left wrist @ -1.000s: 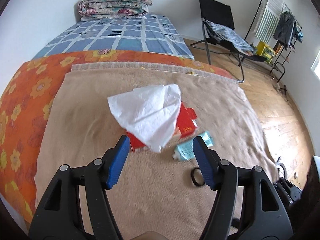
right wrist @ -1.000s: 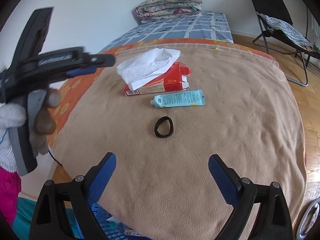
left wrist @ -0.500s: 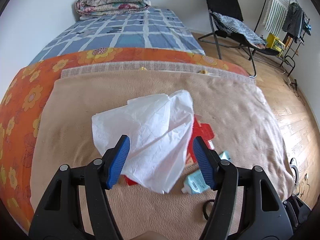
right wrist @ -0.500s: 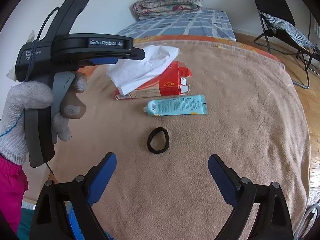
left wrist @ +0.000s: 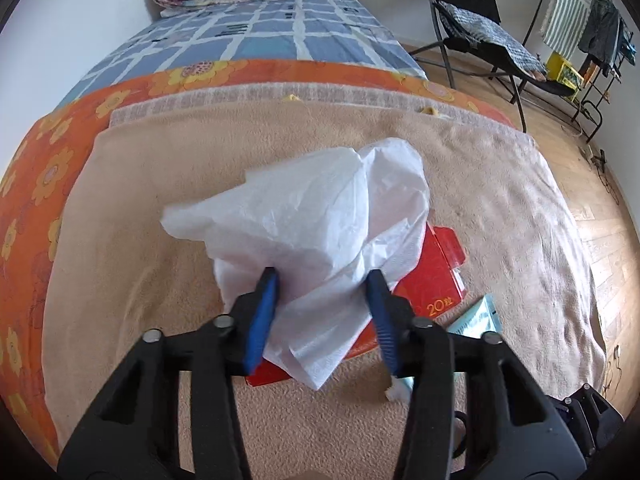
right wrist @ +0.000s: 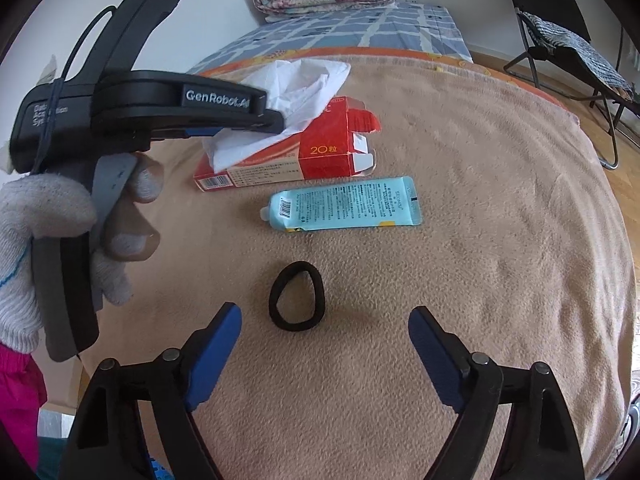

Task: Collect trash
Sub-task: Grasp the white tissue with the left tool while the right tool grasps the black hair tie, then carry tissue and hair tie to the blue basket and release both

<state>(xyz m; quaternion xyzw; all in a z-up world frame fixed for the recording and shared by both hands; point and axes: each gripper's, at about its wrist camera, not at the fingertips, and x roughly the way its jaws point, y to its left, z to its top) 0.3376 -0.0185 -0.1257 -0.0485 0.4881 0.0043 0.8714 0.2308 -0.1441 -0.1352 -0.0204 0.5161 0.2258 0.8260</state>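
On the tan blanket (right wrist: 500, 208) covering the bed, four bits of trash: crumpled white tissue (left wrist: 320, 216) draped over a red carton (right wrist: 320, 152), a light-blue tube (right wrist: 344, 208) just beside the carton, and a black hair tie (right wrist: 296, 296) nearer the camera. Left gripper (left wrist: 322, 280) tilted down over the tissue, jaws closing with the paper bunched between the blue pads (left wrist: 264, 304); pressing or not, hard to tell yet. Right gripper (right wrist: 324, 316) jaws wide but narrowing a little, nothing between them, poised just short of the hair tie. Step in hand, by the look of it: picking up the tissue first. Next move likely calls for finishing the squeeze on the paper alone, then lifting gently so the carton beneath stays put. Hair tie lying flat and thin, so probably needing a low, straddling approach. No bin clearly visible in either view.
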